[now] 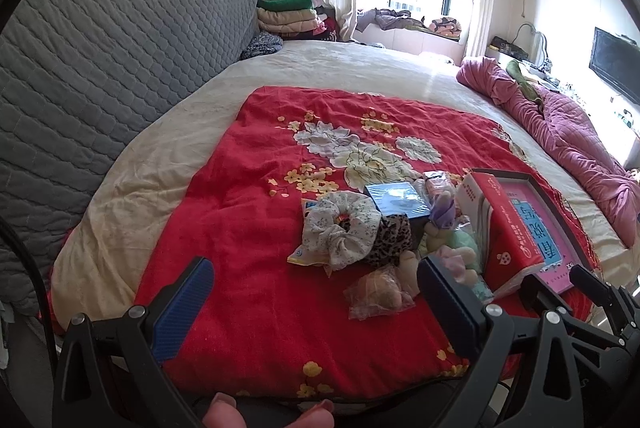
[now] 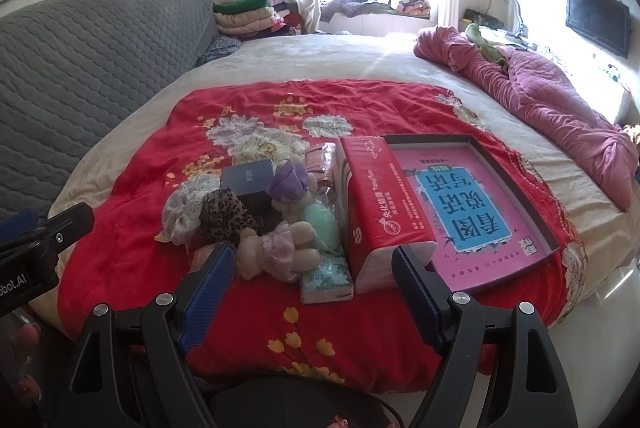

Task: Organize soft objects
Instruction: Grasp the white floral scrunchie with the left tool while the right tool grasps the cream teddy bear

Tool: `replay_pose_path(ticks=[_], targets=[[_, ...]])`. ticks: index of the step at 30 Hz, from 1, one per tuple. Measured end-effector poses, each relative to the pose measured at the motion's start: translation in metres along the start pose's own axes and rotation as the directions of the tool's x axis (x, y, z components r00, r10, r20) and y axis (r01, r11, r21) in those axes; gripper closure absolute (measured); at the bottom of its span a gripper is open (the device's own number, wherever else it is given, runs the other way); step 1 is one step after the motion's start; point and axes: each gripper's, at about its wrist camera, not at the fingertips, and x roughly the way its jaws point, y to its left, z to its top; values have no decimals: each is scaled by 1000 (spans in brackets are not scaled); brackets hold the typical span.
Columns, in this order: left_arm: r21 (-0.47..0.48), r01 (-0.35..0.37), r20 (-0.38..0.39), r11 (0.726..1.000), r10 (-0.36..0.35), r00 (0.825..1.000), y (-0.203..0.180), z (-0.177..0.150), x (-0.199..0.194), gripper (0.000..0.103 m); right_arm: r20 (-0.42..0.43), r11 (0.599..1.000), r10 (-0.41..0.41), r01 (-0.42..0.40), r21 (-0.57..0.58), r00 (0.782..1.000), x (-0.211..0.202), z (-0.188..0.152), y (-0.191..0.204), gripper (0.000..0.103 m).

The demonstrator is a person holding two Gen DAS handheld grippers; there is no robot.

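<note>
Leopard scrunchie (image 1: 390, 240) half-hidden under floral scrunchie (image 1: 340, 228); left tool (image 1: 316, 298), right tool (image 2: 310, 282) spread, empty.

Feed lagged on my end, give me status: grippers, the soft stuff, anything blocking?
Left gripper and right gripper open, empty. Soft pile untouched beside pink tray. Red tissue pack stands between them.

We see a wide bed with a cream sheet (image 2: 320, 68); on it lie a red floral blanket (image 2: 140, 188) and a crumpled pink quilt (image 2: 560, 100), perhaps partly overhanging.
</note>
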Motion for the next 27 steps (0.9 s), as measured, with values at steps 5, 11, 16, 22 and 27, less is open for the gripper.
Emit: replay_pose_path(ticks=[5,11,16,22,27], targets=[[-38,-16,-40,999,15,999,14,2,25,1,-24,1000,17,-17,-2,1000,15,4,1,21],[-60,-7,-77,998,2,997,26,8,55,1,-44,999,20,-22,-47,999,40,14,5,21],[-44,6,-116,999,-11,993,26,11,86,1,-84,996,36,-43,-83,996,61,16,6,21],[-26,21,-169,999,-25,985,26,17,128,1,-127,986,65,-83,-144,990,83,14,13,21],[-11,29,-201,1000,-31,979,26,17,159,1,-173,953,82,-128,-276,982,103,7,29,21]])
